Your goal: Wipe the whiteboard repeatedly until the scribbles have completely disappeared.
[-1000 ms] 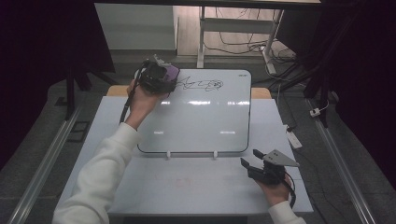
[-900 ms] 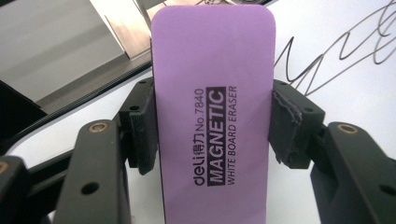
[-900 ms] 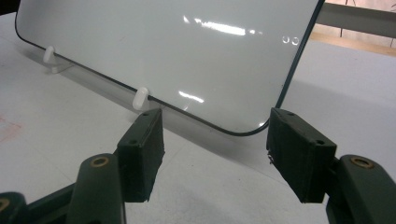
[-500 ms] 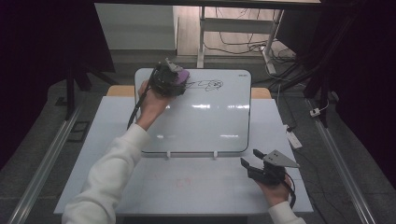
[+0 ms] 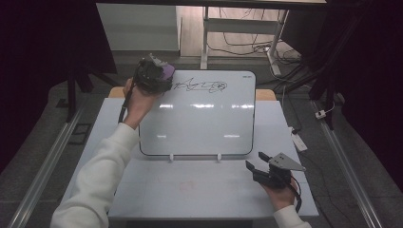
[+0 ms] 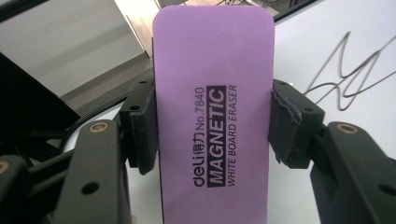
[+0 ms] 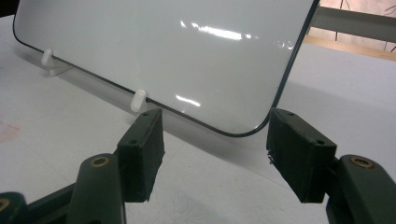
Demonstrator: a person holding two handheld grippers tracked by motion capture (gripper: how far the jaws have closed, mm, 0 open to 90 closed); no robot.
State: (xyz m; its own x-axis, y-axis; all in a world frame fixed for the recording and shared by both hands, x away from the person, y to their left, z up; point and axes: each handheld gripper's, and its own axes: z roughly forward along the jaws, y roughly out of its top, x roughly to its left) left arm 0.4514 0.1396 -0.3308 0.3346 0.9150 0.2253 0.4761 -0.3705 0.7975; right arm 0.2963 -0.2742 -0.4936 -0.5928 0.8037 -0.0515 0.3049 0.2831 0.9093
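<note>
A whiteboard [image 5: 204, 118] lies propped on the table, with black scribbles [image 5: 202, 86] along its top edge. My left gripper [image 5: 159, 76] hovers over the board's top left corner, shut on a purple magnetic eraser [image 6: 212, 107] whose label faces the camera; the scribbles [image 6: 348, 70] run just to its right. My right gripper [image 5: 254, 164] rests on the table near the board's lower right corner [image 7: 261, 126], jaws open with nothing between them.
Two white pegs [image 5: 172, 157] [image 5: 219, 156] prop the board's near edge. The pale tabletop [image 5: 190, 190] has a faint pink stain in front. A desk frame and cables [image 5: 237, 42] stand beyond the table; metal rails [image 5: 43, 166] flank it.
The left hand swung the eraser right toward the scribbles, then back left to the board's top left corner. The right gripper stayed put.
</note>
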